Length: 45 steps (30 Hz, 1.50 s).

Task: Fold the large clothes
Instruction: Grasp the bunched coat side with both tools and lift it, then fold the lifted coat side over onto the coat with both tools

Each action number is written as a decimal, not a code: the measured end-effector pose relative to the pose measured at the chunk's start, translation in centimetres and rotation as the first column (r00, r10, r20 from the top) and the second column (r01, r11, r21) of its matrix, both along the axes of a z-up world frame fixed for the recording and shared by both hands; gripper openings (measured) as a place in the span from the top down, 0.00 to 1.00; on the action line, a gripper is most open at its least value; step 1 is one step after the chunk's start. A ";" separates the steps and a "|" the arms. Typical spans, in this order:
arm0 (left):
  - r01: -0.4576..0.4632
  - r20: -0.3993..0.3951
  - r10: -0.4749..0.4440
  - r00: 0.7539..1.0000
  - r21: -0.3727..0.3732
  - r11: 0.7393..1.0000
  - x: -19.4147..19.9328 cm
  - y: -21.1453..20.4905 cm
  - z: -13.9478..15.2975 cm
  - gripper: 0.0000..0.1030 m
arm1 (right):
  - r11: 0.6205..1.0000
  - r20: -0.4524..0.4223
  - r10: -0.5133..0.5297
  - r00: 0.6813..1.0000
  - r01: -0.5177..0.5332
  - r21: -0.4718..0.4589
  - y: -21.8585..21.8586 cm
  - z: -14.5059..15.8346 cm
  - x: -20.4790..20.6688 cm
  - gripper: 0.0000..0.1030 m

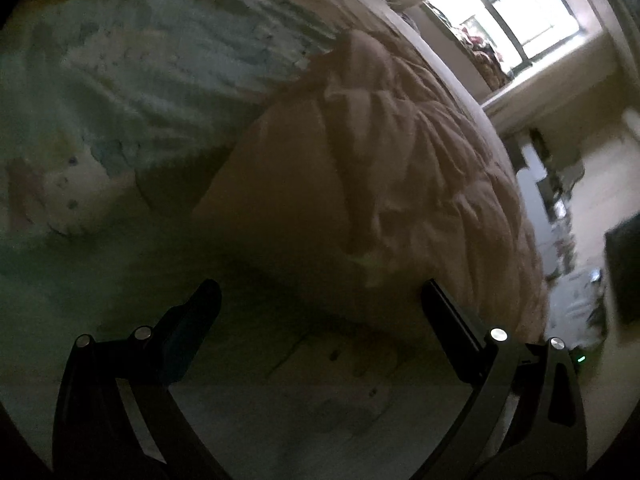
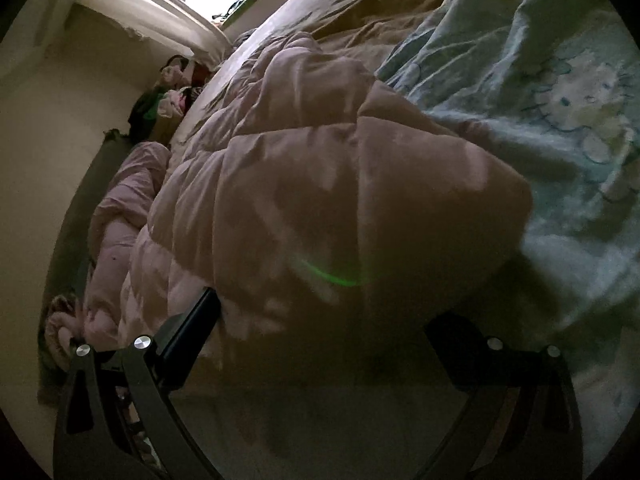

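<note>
The left gripper [image 1: 320, 292] fills the lower part of the left wrist view, its two dark fingers rising from the bottom edge and splayed wide apart. One finger [image 1: 192, 328] stands at lower left with a bluish inner pad; the other [image 1: 452, 320] stands at lower right, and nothing is held between them. The right gripper [image 2: 324, 320] sits in the same place in the right wrist view, jaws likewise spread wide. Its lower-left finger [image 2: 192, 332] catches the light, while the lower-right finger [image 2: 452, 344] lies in shadow and is hard to make out. Nothing is clamped between them. No hand or arm shows in either view.
</note>
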<state>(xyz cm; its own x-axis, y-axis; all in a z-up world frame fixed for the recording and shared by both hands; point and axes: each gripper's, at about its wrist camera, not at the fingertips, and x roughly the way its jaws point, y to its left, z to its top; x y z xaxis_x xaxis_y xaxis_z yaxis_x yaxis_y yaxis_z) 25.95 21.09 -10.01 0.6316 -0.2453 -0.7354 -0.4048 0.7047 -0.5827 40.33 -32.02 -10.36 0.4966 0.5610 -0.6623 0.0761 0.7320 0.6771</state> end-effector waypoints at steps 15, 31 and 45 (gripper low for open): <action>-0.088 0.061 0.101 0.993 -0.186 0.979 3.9 1.0 -1.8 0.09 | 0.996 0.011 0.038 0.999 -0.039 0.083 0.0 -1.4 3.9 0.04; 0.011 0.104 -0.011 0.995 0.001 1.000 6.0 -0.6 0.8 0.40 | 0.956 0.157 0.151 0.976 -0.104 -0.273 4.1 3.8 2.9 0.50; 0.105 0.174 -0.167 0.971 0.319 0.942 7.5 -2.9 9.1 0.72 | 0.812 0.361 0.391 0.847 -0.132 -0.569 10.9 11.6 -1.5 0.67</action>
<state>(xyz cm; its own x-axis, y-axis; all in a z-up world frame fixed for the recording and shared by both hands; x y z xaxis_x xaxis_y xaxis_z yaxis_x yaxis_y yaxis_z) 33.48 18.15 -0.92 0.7469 -0.1219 -0.6537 -0.1926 0.9012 -0.3881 38.80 -21.17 1.25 0.6875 0.3618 -0.6296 -0.3811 0.9178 0.1113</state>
